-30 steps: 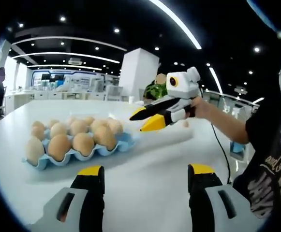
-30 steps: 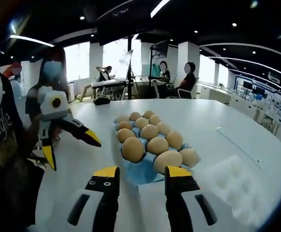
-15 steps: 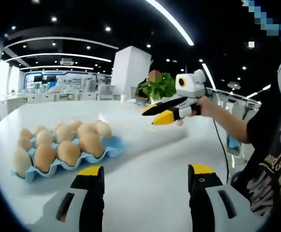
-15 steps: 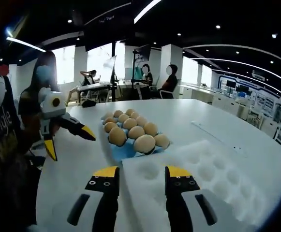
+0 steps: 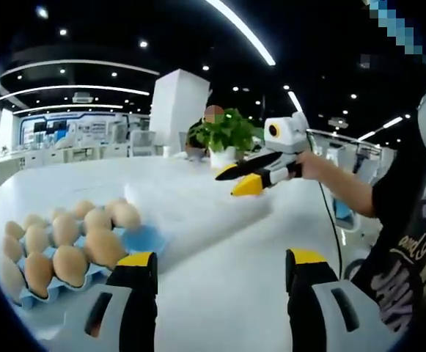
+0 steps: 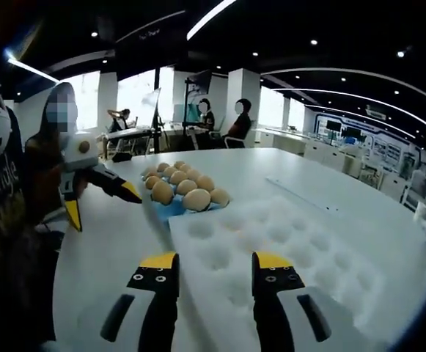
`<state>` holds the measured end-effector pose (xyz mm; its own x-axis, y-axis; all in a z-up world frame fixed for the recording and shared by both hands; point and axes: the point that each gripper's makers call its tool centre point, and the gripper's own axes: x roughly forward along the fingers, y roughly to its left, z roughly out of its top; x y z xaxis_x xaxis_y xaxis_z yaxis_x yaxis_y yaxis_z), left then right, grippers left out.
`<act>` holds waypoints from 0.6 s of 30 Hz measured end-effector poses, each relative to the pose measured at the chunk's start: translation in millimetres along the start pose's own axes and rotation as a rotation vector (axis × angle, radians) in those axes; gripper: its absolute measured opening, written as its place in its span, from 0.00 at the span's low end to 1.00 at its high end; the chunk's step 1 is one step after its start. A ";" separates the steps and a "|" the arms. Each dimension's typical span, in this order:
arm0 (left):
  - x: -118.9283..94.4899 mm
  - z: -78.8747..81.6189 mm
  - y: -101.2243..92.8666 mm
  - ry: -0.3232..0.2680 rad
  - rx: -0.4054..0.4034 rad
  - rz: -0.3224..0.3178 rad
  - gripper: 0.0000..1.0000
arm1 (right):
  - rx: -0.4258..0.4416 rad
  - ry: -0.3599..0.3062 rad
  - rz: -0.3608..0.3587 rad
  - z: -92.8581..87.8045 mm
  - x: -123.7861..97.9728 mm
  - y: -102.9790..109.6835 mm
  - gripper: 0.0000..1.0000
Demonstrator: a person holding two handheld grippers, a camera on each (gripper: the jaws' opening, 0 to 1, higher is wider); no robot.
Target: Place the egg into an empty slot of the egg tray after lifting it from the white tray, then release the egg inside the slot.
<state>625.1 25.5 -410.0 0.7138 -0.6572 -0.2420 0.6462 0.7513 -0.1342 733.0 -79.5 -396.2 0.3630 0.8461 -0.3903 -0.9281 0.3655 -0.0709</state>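
A blue egg tray [image 5: 144, 238] holding several brown eggs [image 5: 104, 246] lies low on the left in the left gripper view. My left gripper [image 5: 222, 260] stands open with nothing between its jaws, just right of it. The white tray [image 5: 198, 209] stretches behind, and over it my right gripper [image 5: 238, 178] hangs open in a hand. In the right gripper view, my right gripper [image 6: 216, 260] is open above the white tray [image 6: 271, 249], whose visible hollows hold nothing. The egg tray [image 6: 170, 210] with eggs [image 6: 196, 199] sits beyond, and the left gripper [image 6: 103, 205] is open at left.
Both trays lie on a large white table [image 6: 330, 183]. A potted plant [image 5: 223, 133] and a white pillar [image 5: 172, 110] stand at its far side. The person's black shirt [image 5: 410, 249] is at the right edge. Other people sit at desks [image 6: 220, 125] far behind.
The right gripper has drawn back from the egg tray and now hangs over the white tray. The left view has swung right, so the egg tray sits further left. Both stay open.
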 end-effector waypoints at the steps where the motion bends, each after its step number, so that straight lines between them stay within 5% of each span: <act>1: 0.5 0.1 -0.6 0.000 0.000 -0.001 0.73 | 0.002 0.002 -0.003 -2.8 -3.1 -4.8 0.42; 18: 11.8 -2.1 -20.5 0.015 0.002 -0.019 0.74 | 0.032 0.034 -0.110 -31.5 -41.4 -36.9 0.43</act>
<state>619.7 2.4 -412.1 0.6973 -0.6703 -0.2540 0.6601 0.7386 -0.1371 749.6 -140.2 -406.4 0.4590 0.7866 -0.4131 -0.8795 0.4680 -0.0860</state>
